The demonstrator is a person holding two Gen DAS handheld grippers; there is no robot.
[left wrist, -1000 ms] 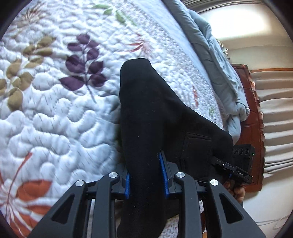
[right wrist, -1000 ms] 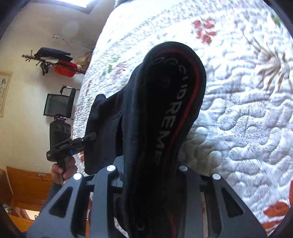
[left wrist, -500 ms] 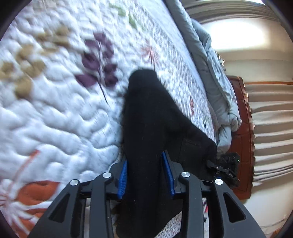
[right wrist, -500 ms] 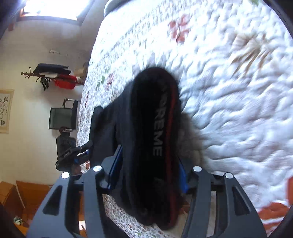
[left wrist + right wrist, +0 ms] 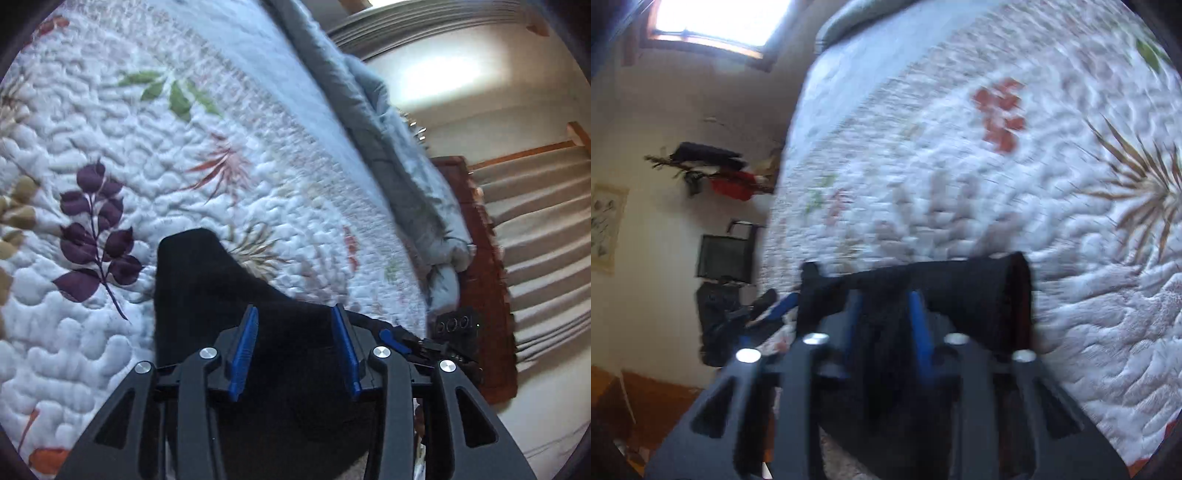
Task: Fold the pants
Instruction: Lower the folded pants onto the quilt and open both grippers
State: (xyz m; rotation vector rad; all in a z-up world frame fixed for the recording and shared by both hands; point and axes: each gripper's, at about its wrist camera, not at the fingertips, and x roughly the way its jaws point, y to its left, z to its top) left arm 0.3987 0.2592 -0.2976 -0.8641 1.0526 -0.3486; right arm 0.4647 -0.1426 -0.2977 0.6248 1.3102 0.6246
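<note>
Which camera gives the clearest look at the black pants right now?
The left wrist view: it is sharp, and the pants lie as a dark fold on the quilt, reaching between the left gripper's blue pads. The right wrist view is motion-blurred, showing only a bunched dark edge with a red strip.

A bedroom at home: a flowered quilt (image 5: 229, 155) covers the bed ahead of the tongs, a rolled blanket (image 5: 402, 162) beyond, a window (image 5: 713, 22) up left.

No readable text, waistband lettering hidden, wall poster too blurred
</note>
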